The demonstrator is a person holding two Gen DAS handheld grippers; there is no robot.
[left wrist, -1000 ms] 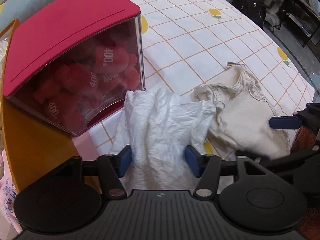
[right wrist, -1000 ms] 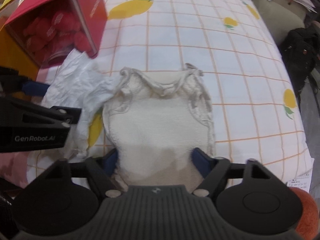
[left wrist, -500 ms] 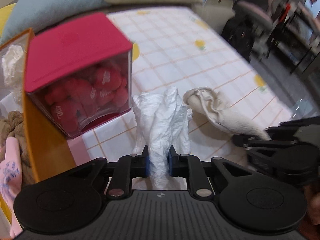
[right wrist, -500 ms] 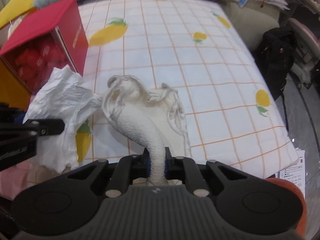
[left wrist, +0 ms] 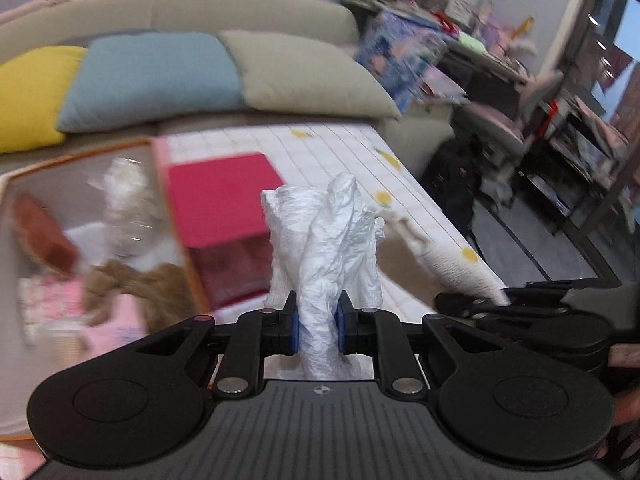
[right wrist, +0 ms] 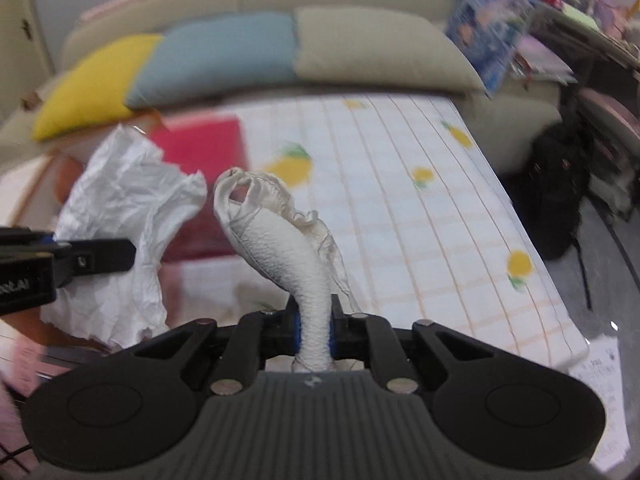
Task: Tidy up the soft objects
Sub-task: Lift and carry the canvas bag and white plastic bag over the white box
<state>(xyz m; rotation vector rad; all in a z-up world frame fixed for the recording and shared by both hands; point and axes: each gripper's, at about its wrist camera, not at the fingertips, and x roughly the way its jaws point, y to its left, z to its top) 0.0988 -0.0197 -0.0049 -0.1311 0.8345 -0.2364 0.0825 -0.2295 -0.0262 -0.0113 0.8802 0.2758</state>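
Above the lemon-print bedcover [right wrist: 460, 216], left gripper [left wrist: 316, 326] pinching a crumpled white cloth [left wrist: 324, 240] and right gripper [right wrist: 314, 332] pinching a cream garment [right wrist: 280, 248], both lifted clear: carry step, next presumably release into the orange-rimmed bin [left wrist: 176, 216].

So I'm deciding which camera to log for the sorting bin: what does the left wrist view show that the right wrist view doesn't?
Only the left wrist view looks into the orange-rimmed bin, with a brown plush and pink fabric inside.

Only the right wrist view shows the cream knitted garment clamped in the right hand-held gripper, and a printed paper sheet beyond the cloth's edge.

Both show the crumpled white plastic bag pinched by the left hand-held gripper, the red-lidded box, the lemon-print tablecloth and the sofa cushions.
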